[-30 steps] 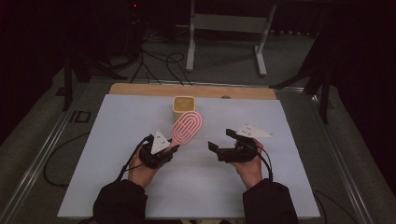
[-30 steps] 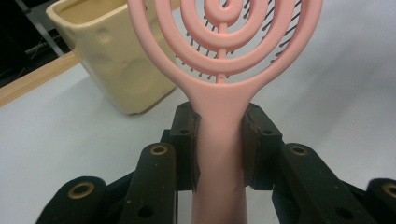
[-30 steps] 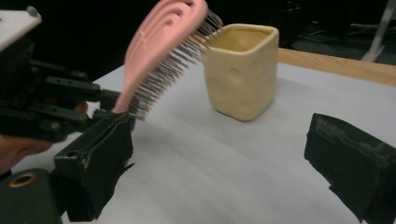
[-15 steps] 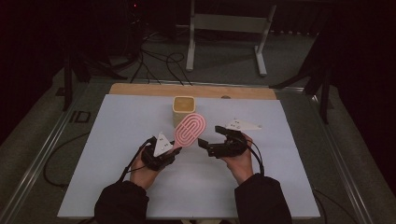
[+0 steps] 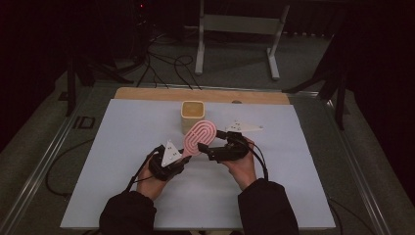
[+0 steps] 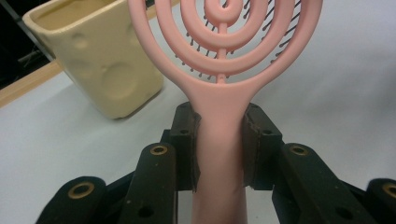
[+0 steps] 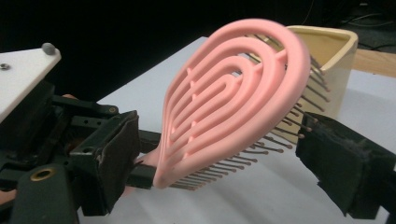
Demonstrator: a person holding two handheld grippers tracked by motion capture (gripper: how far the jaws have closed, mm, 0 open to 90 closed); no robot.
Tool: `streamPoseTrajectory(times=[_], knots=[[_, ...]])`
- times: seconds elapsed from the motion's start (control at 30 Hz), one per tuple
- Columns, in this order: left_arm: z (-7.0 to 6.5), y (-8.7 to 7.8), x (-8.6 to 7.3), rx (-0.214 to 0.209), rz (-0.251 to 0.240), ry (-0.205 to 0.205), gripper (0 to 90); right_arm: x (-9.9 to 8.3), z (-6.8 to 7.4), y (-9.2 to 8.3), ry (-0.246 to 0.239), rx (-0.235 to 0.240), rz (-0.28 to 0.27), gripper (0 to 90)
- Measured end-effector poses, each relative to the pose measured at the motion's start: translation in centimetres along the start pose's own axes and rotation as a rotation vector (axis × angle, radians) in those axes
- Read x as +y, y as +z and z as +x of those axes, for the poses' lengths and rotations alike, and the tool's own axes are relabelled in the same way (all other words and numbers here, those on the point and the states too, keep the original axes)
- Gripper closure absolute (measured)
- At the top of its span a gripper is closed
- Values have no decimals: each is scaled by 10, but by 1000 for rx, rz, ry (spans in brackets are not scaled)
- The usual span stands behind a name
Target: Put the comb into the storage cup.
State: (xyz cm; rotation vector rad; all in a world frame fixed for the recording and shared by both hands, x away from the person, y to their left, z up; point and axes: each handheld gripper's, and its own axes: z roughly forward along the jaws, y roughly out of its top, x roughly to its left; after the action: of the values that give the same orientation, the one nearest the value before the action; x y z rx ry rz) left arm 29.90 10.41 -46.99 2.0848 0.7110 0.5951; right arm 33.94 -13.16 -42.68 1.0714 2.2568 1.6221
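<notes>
Above the white table (image 5: 122,196), a pink brush (image 5: 199,137) is gripped by its handle in the left gripper (image 5: 182,155), its long axis slanting toward the yellow cup (image 5: 192,115), while its head is flanked untouched by the closing jaws of the right gripper (image 5: 204,150).

This looks like a lab or recording studio set up for filming handling work, not a home. A bench (image 5: 122,147) covered with a plain pale sheet stands in the middle, with a strip of bare wood (image 5: 147,94) along its far edge. Beyond the bench, loose black cables (image 5: 166,66) trail over a grey carpeted floor (image 5: 235,73), and the white metal legs of a stand (image 5: 235,24) rise from that floor. Dark tripod-like legs (image 5: 78,73) stand left of the bench and others (image 5: 337,83) to its right. Everything farther from the bench is dark, so only the work surface is lit.
</notes>
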Motion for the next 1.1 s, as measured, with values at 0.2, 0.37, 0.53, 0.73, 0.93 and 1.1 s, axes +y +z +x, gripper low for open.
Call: streamPoseTrajectory(times=[0.2,0.37,0.53,0.73,0.93,1.1], knots=[[-1,-1,1,1,-10,-1,697,1,0,6,18,18,15,189],[-3,-1,2,-3,-11,9,697,1,1,11,32,29,24,244],[-5,-1,3,-5,-16,12,697,1,1,16,46,34,30,314],[-5,-2,3,-2,-27,16,697,0,1,21,54,52,37,401],[-6,-3,3,1,-34,20,696,-1,1,22,65,63,34,466],[-7,-3,3,0,-37,23,696,-1,1,21,89,98,27,534]])
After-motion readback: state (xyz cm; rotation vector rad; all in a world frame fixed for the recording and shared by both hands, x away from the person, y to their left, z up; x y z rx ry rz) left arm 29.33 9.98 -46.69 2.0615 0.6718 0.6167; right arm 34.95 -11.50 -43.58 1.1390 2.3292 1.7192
